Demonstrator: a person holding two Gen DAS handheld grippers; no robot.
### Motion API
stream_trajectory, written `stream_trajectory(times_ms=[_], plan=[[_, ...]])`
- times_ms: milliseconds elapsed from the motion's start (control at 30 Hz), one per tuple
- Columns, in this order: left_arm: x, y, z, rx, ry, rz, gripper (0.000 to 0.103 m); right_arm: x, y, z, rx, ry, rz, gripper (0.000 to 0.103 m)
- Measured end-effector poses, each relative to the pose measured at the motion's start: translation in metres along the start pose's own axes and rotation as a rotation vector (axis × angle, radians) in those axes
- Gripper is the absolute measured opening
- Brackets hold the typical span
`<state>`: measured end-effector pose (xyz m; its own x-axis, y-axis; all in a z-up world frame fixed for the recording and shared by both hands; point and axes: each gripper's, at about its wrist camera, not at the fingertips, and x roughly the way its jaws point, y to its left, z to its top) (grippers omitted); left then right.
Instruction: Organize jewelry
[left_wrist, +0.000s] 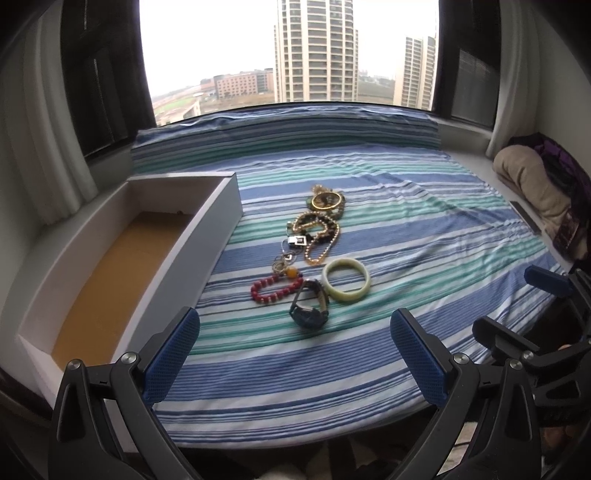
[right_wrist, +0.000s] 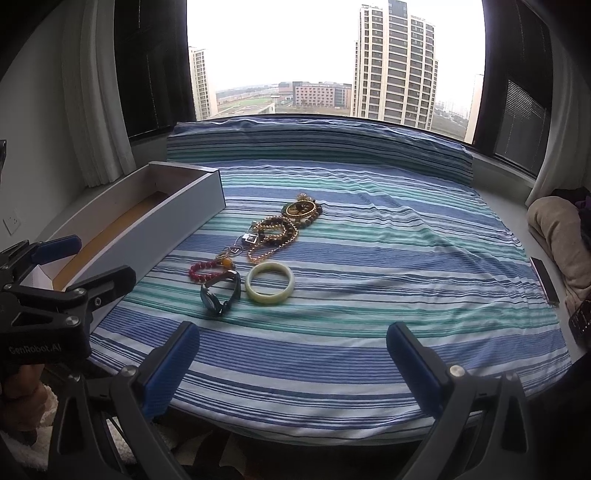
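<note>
Striped blue-and-green cloth (left_wrist: 369, 229) by a high window, jewelry laid out beside a white box.

Tower blocks stand grey beyond the glass, and on the cloth the jewelry runs in a loose line: a pale green bangle (left_wrist: 346, 280) nearest, just beside a dark wristwatch (left_wrist: 309, 309) propped on its edge, a red bead bracelet (left_wrist: 274, 290) to their left, then a tangle of gold chains (left_wrist: 318, 236) and a gold bangle (left_wrist: 325, 199) farther back. A long white box (left_wrist: 218, 218) with a brown floor lies along the cloth's left edge, nothing in the part I can see. Both claws hover low at the near edge, well short of the pieces: the left claw (left_wrist: 295, 360) is spread wide and holds nothing, the right claw (right_wrist: 293, 363) likewise released. A beige bundle (left_wrist: 532, 184) sits on the sill at right.
</note>
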<state>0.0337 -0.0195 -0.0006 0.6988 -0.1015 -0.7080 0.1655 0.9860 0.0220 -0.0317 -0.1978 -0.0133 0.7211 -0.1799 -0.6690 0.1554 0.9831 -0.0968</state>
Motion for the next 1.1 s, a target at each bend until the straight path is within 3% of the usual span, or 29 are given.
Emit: stream_trajectory(times_ms=[300,1100], plan=[[-0.009,0.01,-0.002,-0.014,-0.034,0.017,0.103,-0.005,0.016,0.003,-0.027,-0.01,0.004,0.103],[-0.005,0.008,-0.006,-0.006,-0.009,0.027,0.103,-0.002,0.016,-0.001,-0.017,0.013,0.022,0.103]])
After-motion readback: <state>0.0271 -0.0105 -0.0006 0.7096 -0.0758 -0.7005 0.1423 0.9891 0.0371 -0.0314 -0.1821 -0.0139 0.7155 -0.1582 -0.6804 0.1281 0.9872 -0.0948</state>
